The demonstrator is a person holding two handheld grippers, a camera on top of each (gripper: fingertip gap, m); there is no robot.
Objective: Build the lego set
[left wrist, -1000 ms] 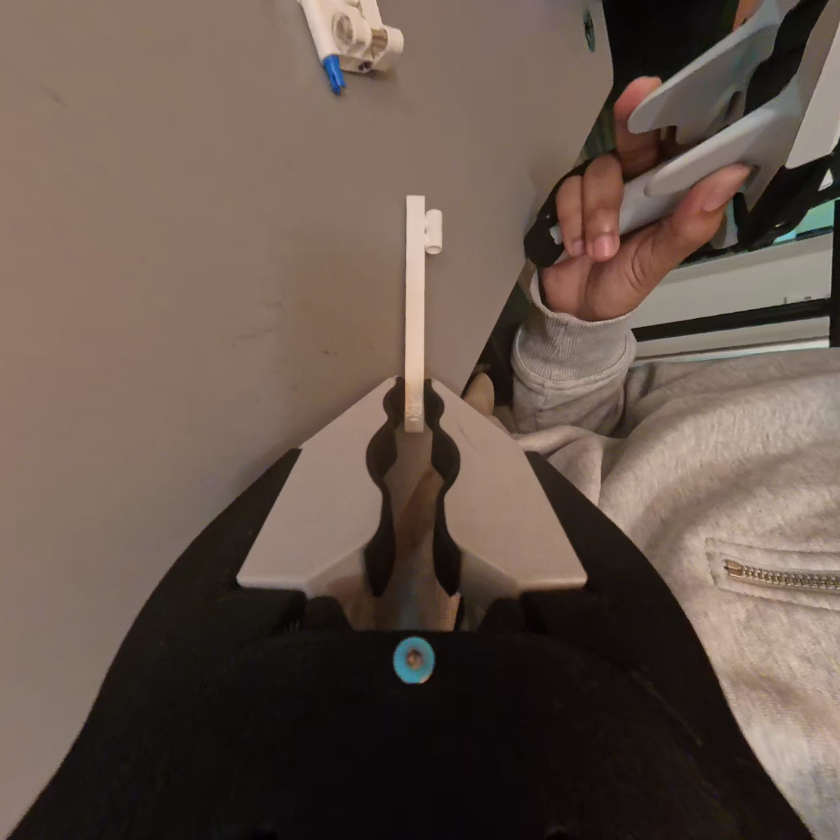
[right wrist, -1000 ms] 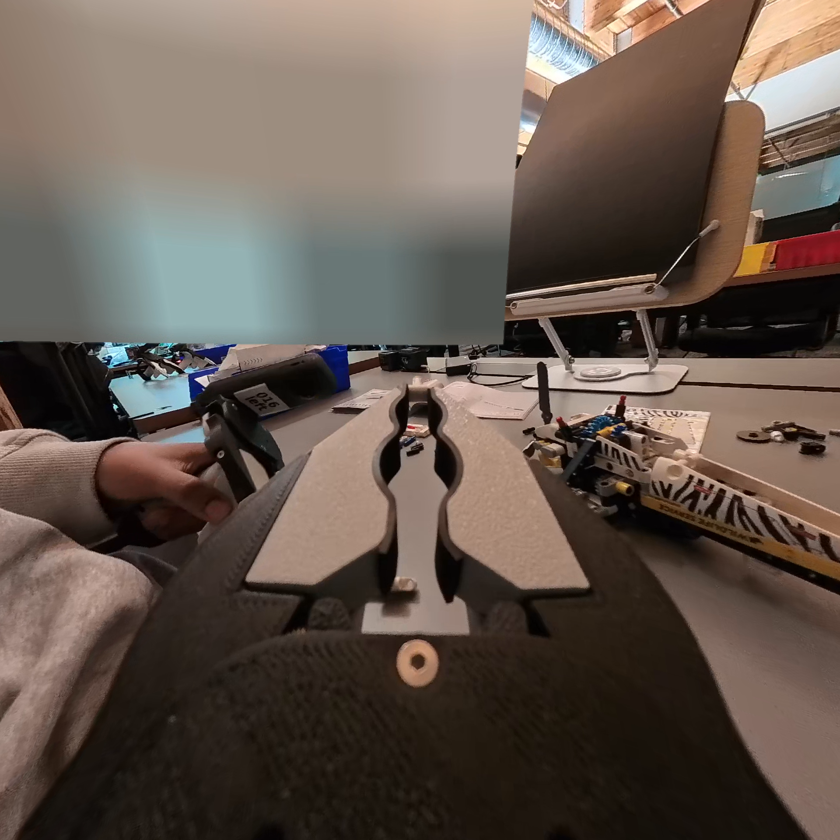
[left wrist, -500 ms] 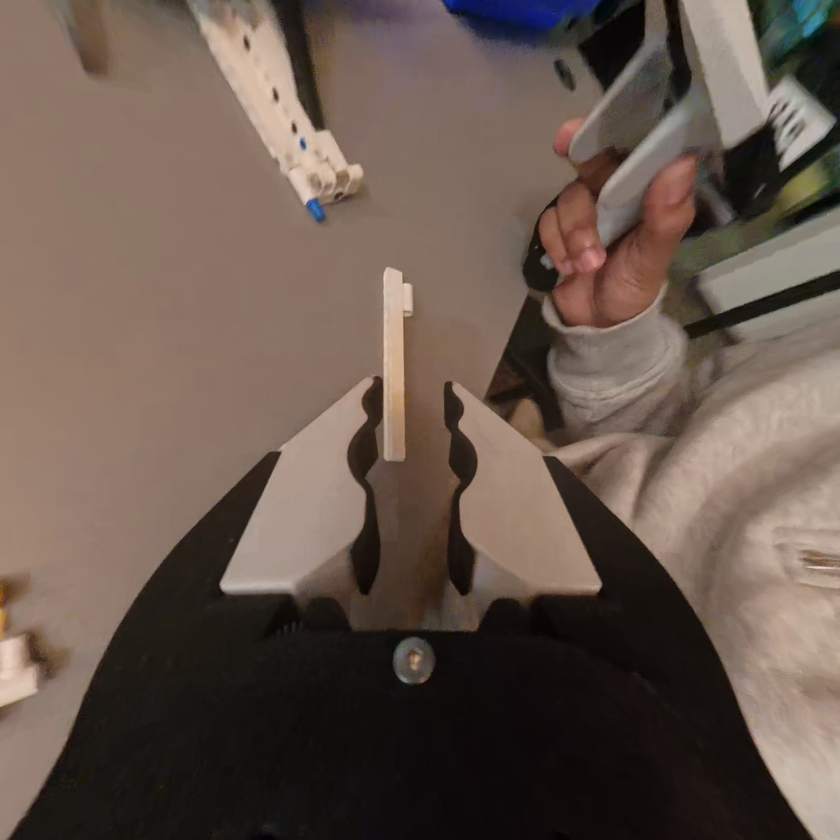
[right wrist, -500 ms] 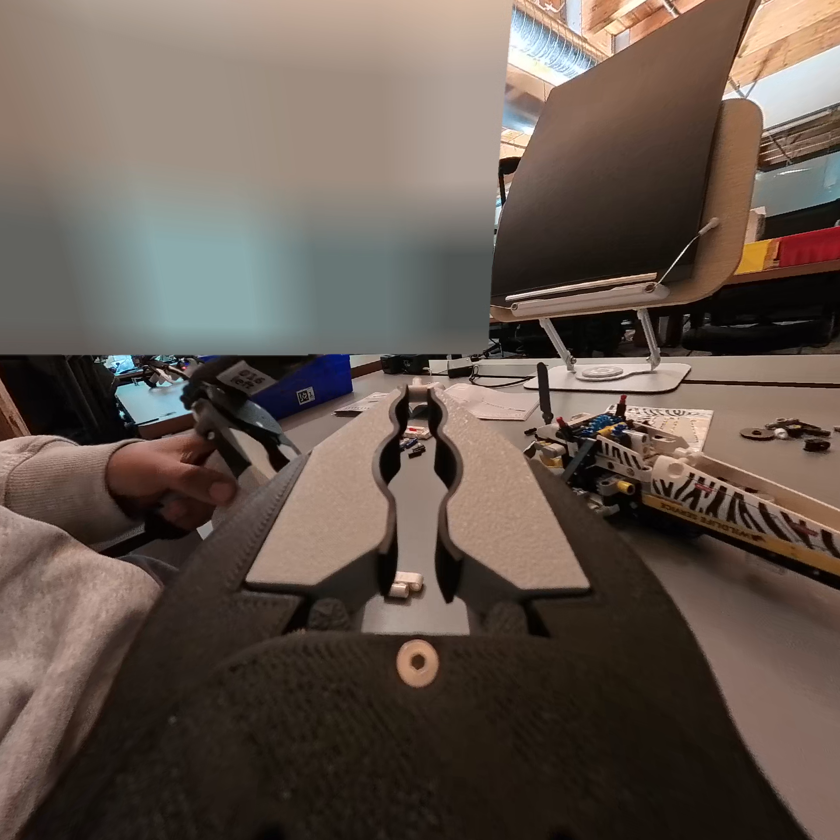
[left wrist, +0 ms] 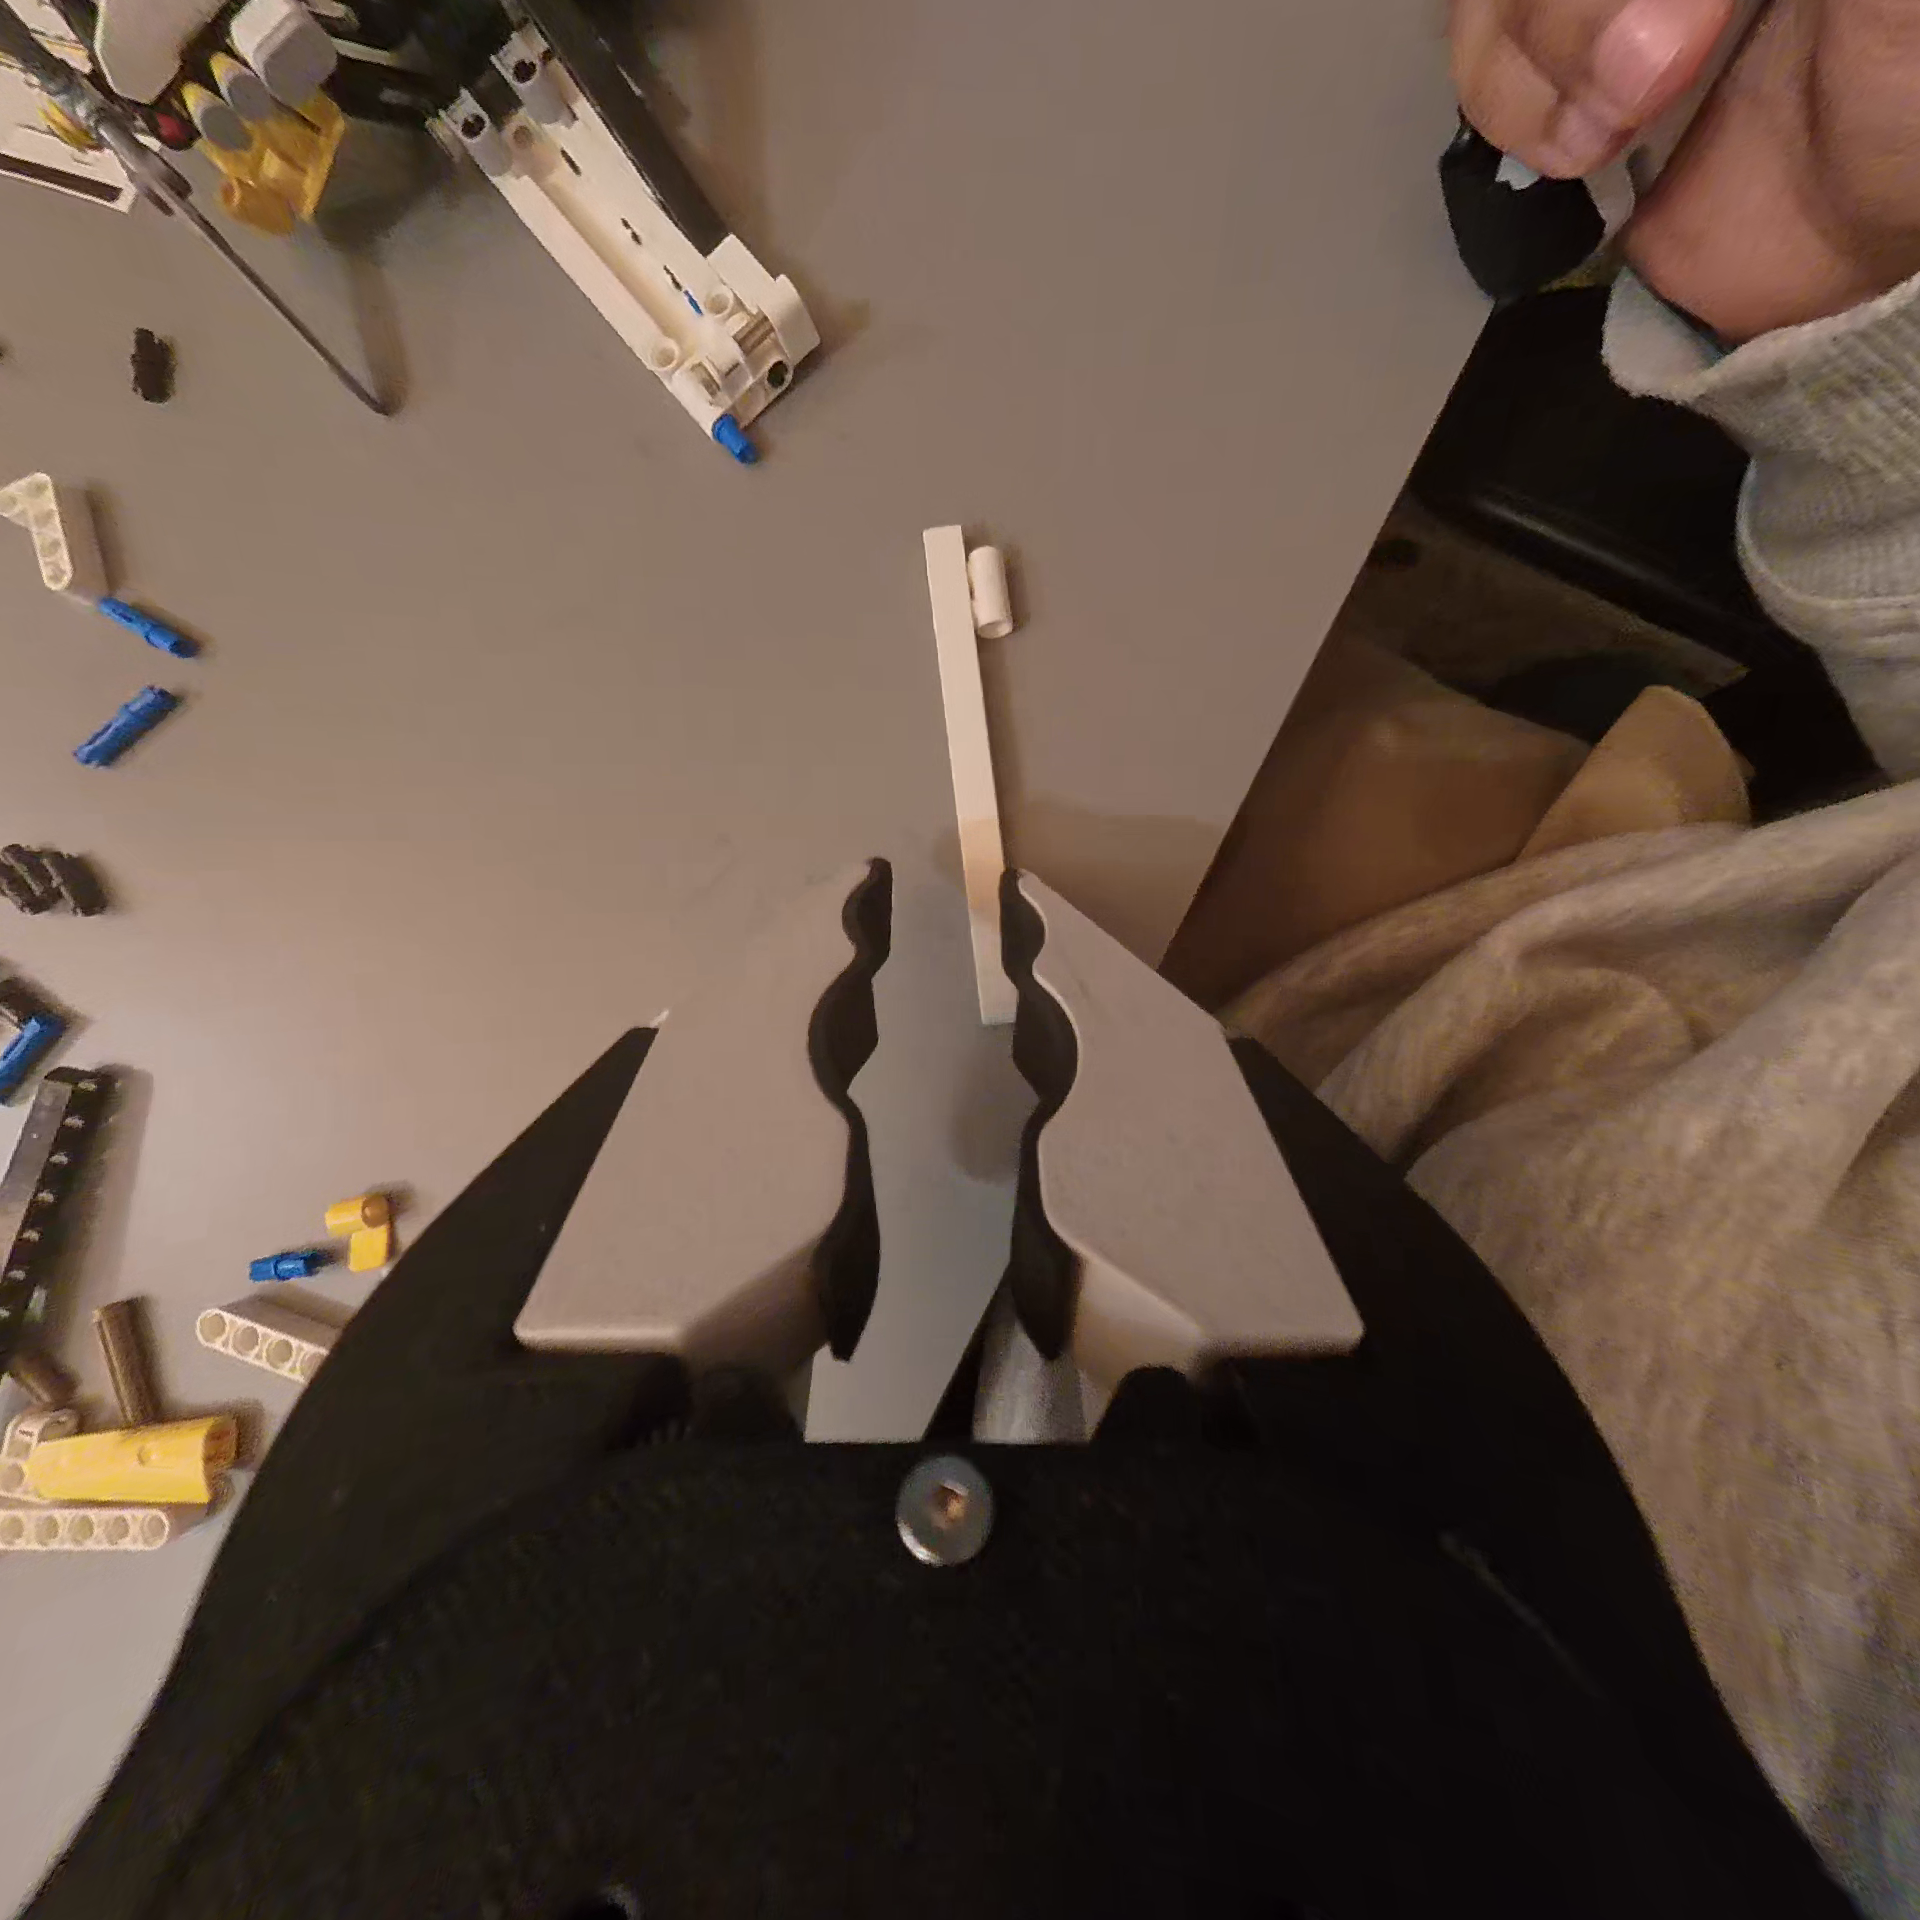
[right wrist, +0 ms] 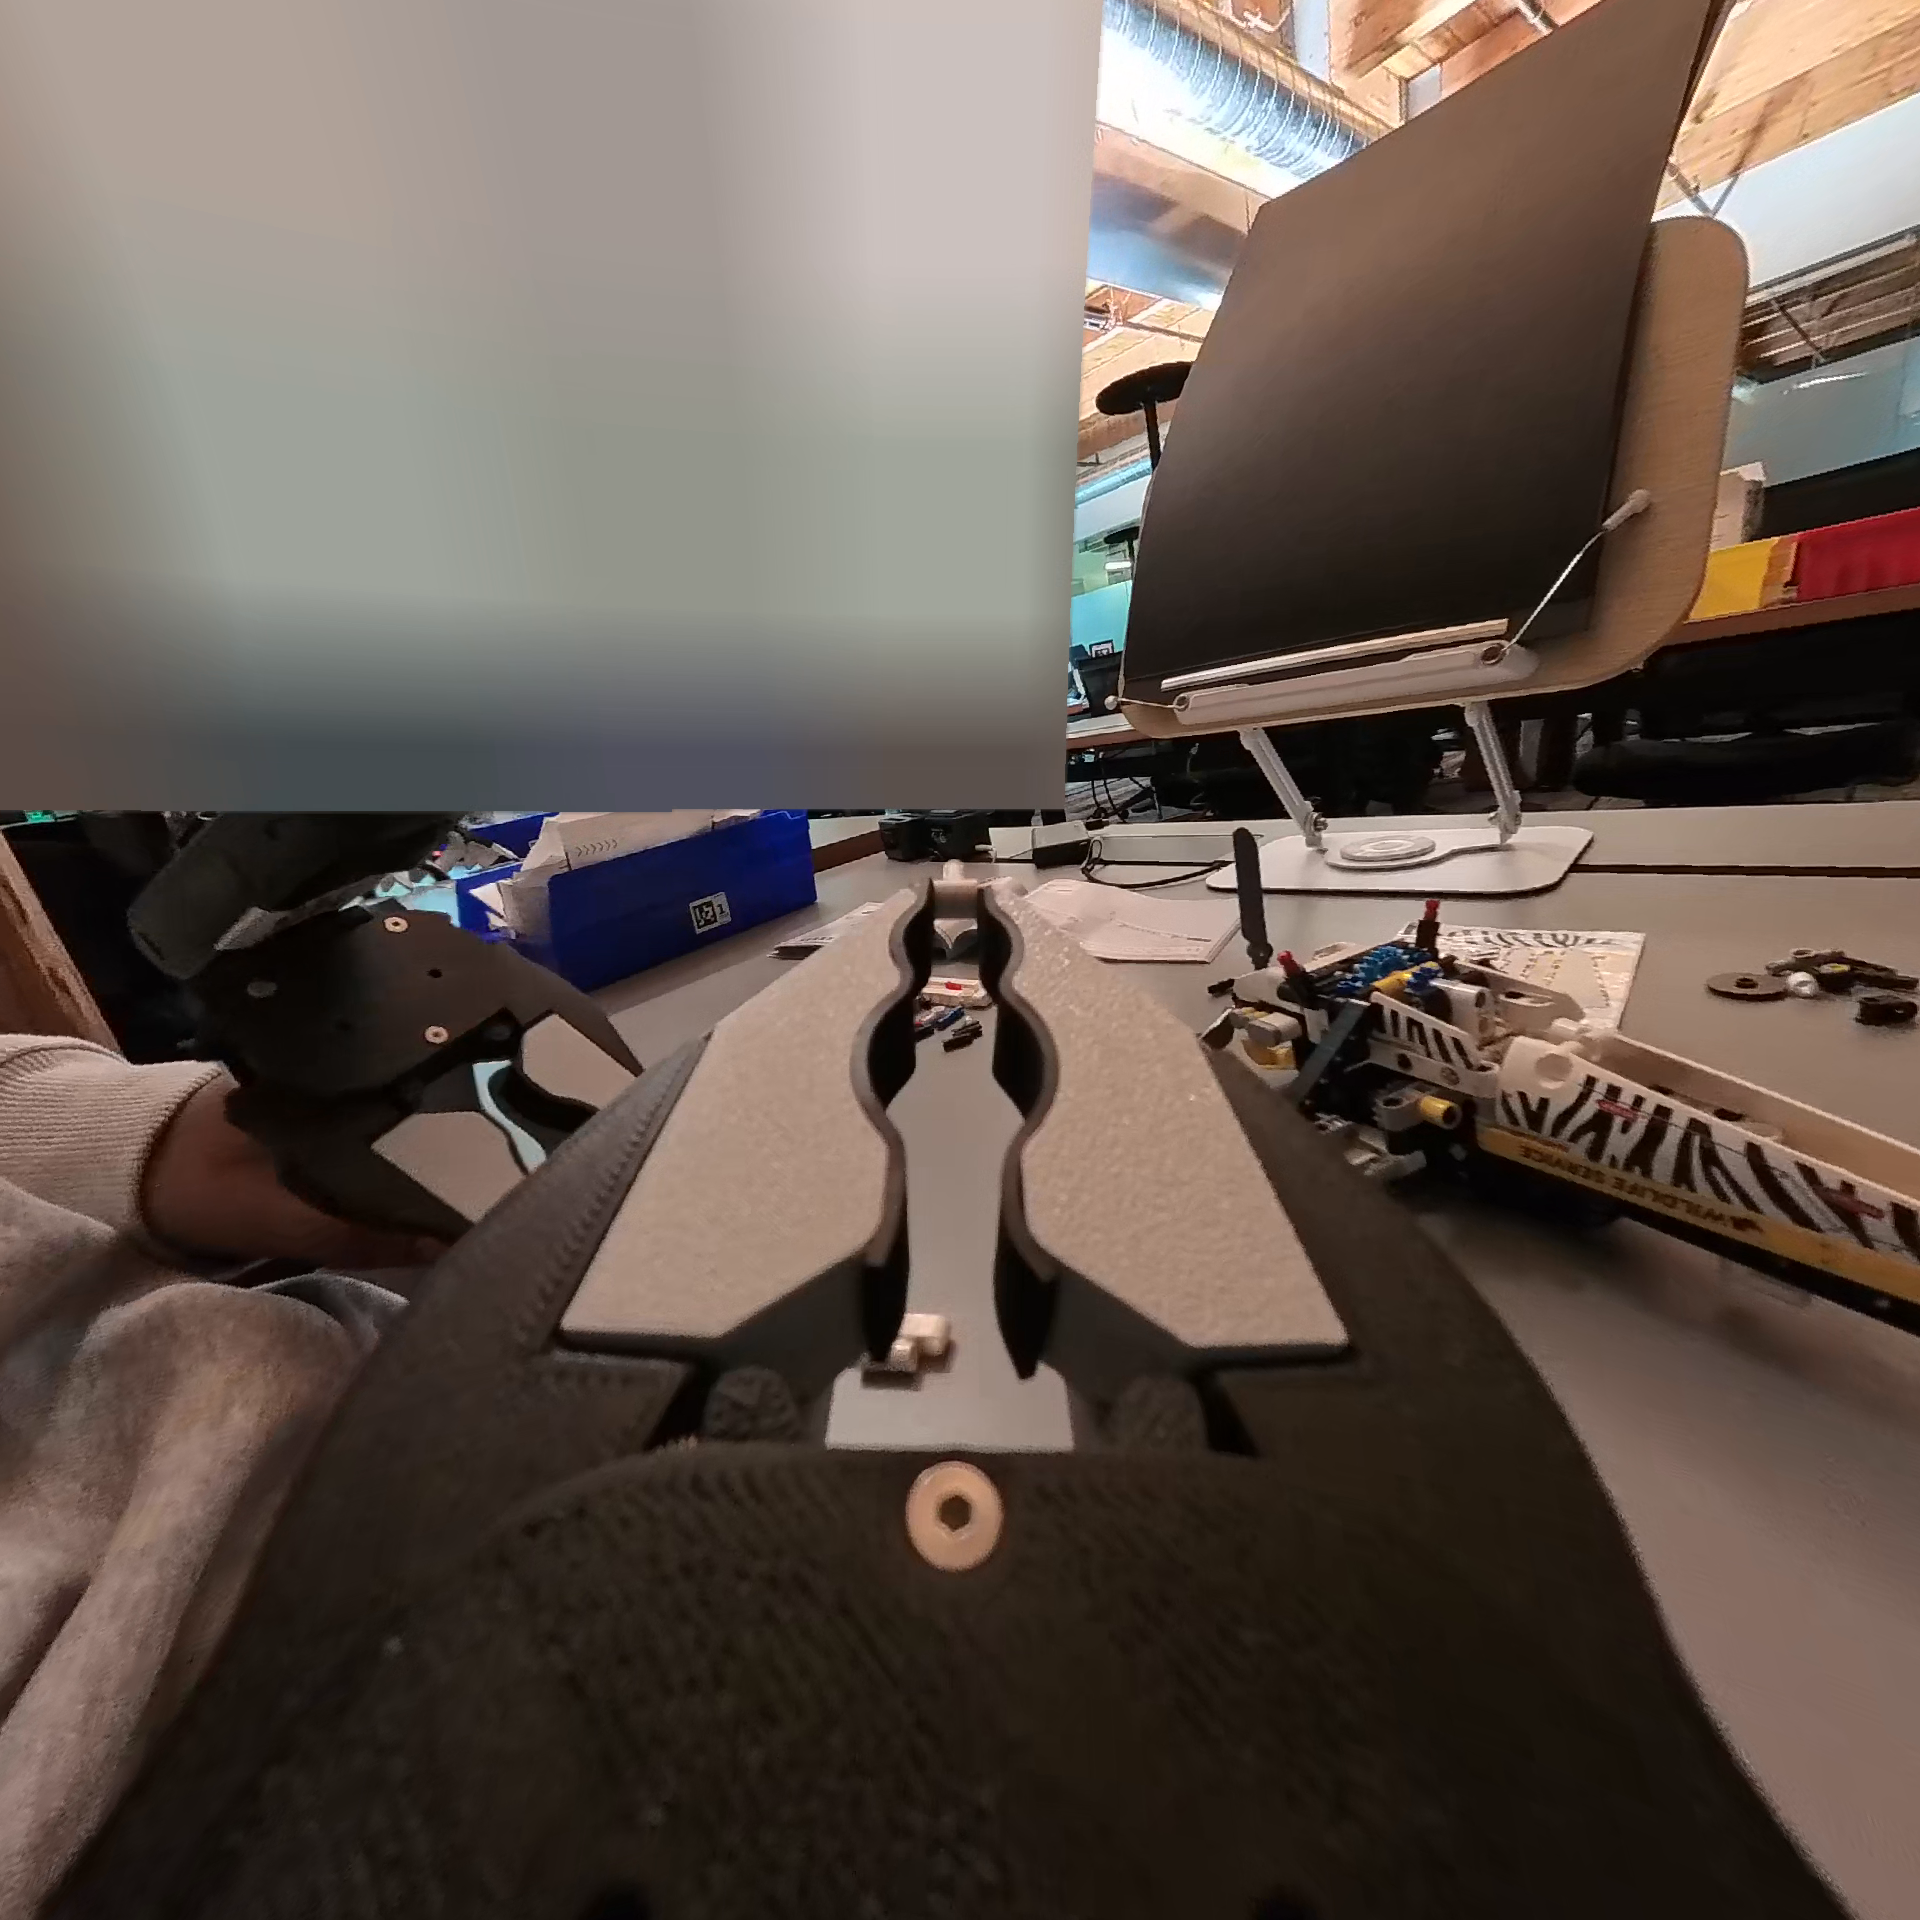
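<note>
Now that the left gripper [left wrist: 940, 883] has spread its jaws and let go, the white strip [left wrist: 971, 769] lies on the table [left wrist: 623, 675] against one finger, while the right gripper [right wrist: 956, 914] hangs empty, nearly closed.

Bare table [left wrist: 582, 644] is lying open ahead of my left gripper [left wrist: 943, 883]; loose bricks [left wrist: 135, 717] are crowding the left side; the white strip [left wrist: 966, 727] is lying beside my right finger.

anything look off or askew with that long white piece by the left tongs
Yes. The long white piece leans against only one finger of the open left tongs, tilted off the centre line, so it looks loose, not clamped.
</note>
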